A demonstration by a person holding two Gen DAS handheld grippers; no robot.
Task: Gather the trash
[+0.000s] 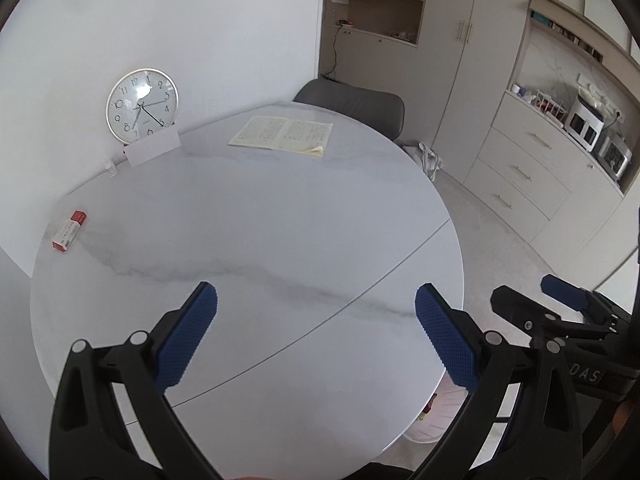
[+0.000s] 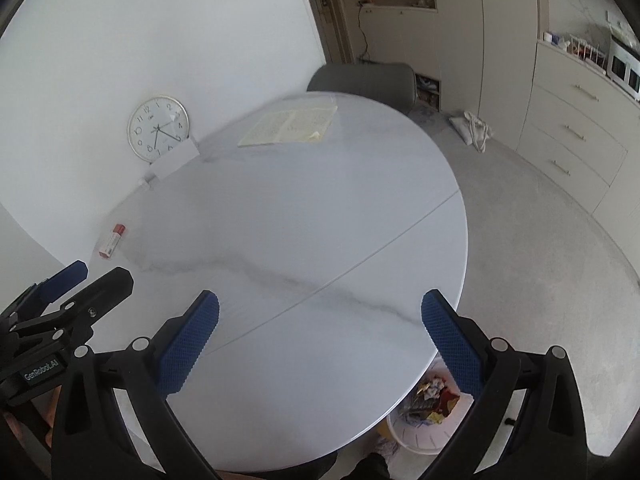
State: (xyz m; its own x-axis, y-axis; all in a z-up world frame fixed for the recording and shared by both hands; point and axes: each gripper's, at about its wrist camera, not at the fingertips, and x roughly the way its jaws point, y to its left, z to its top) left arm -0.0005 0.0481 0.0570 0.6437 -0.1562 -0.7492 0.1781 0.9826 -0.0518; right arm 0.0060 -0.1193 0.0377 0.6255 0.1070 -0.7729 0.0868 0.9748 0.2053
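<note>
Both claws are hovering above the near part of a round white marble-patterned table (image 1: pixel 248 208), and both are spread wide with nothing between their blue pads. The left claw (image 1: pixel 316 332) is showing in its own view with its fingers far apart over the bare tabletop; the right claw (image 2: pixel 320 336) is doing the same in its view, sitting just to the right of the left one.

A small red-and-white box (image 1: pixel 69 230) is lying flat near the table's far left edge, well apart from both claws. Its long axis is running diagonally, with one red end pointing up toward the wall and the other red end pointing back toward the near-left rim. The right wrist view is showing it the same way (image 2: pixel 112 241).

A white bin (image 2: pixel 420 436) is standing on the floor under the near right edge of the table, partly hidden by the tabletop and the right claw's finger, and crumpled colourful wrappers (image 2: pixel 434 396) are lying inside it.

At the far side of the table an open booklet (image 1: pixel 282 133) is lying flat, a round clock (image 1: pixel 142 105) is leaning against the wall behind a white card (image 1: pixel 153 148), and a grey chair (image 1: pixel 352 100) is standing behind the table.
</note>
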